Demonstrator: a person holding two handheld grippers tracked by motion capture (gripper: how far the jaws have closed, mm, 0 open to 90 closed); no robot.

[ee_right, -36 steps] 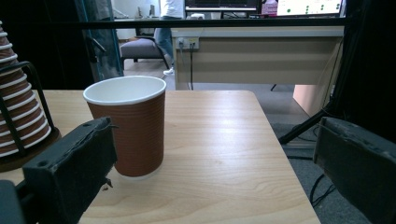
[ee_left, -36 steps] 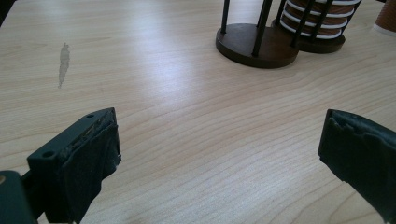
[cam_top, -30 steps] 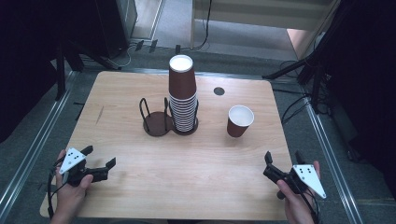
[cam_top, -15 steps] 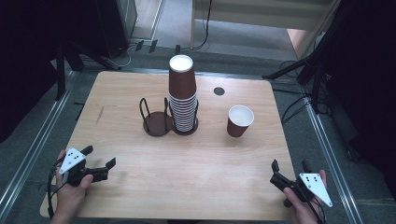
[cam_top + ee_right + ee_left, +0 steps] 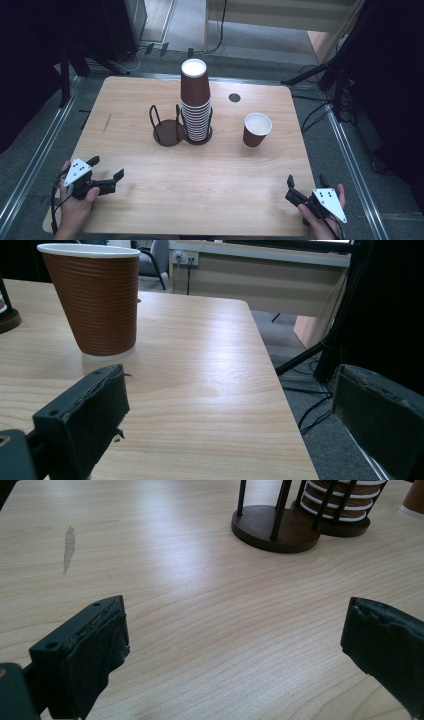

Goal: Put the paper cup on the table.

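Both grippers sat empty with jaws spread, the left gripper (image 5: 102, 181) at lower left and the right gripper (image 5: 302, 192) at lower right. The lone brown paper cup (image 5: 257, 129) stood upright, right of centre, beside the cup stack (image 5: 196, 102). It looked like the approach stage; next, I judged, the right gripper had to reach up-frame and close around the cup's wall.
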